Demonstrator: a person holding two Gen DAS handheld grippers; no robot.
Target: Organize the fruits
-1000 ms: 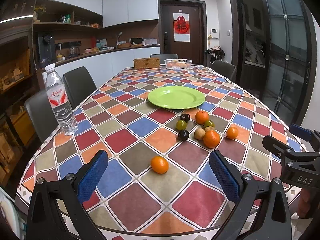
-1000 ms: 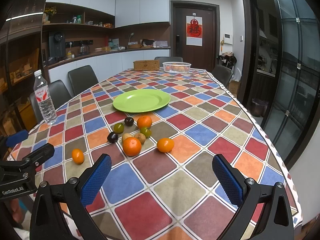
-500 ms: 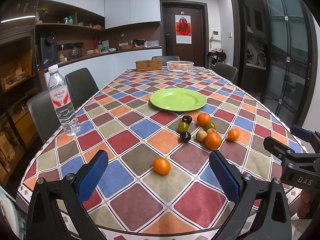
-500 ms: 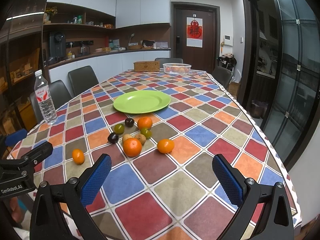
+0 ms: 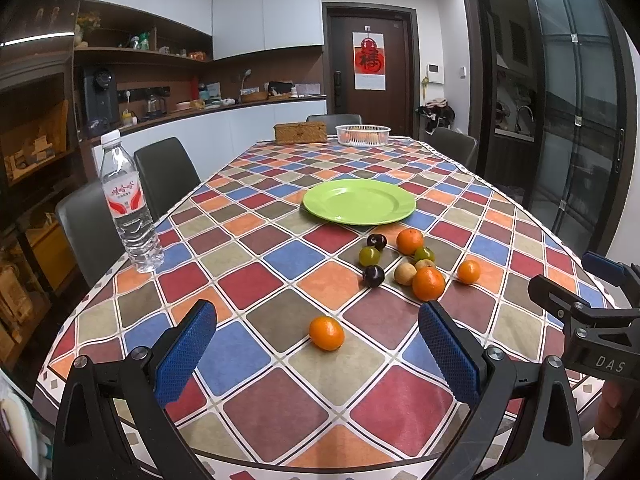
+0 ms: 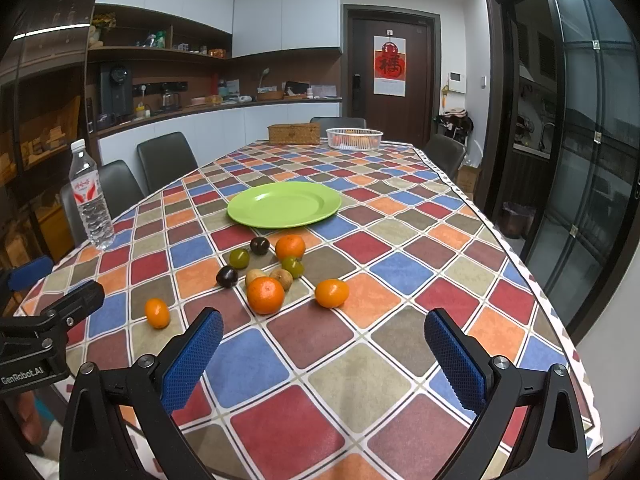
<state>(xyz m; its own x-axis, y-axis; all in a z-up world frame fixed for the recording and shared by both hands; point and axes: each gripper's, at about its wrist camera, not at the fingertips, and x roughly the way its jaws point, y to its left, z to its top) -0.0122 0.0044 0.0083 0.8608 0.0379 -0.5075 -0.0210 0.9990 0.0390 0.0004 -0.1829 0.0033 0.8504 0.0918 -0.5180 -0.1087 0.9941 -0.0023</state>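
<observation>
Both the left gripper (image 5: 318, 354) and right gripper (image 6: 323, 354) were held spread wide and empty above the table's near edge (image 5: 320, 465). Fruits (image 6: 266, 294) were clustered mid-table before the green plate (image 6: 284, 204); one orange (image 5: 326, 333) lay apart, nearer the edge.

Plate (image 5: 359, 201) mid-table, fruit cluster (image 5: 408, 264) before it, lone orange (image 5: 326, 333) nearer, bottle (image 5: 129, 204) at left edge.

plate (image 5: 359, 201): glossy plastic | fingers (image 5: 185, 354): textured rubber | basket (image 5: 363, 135): plastic mesh
</observation>
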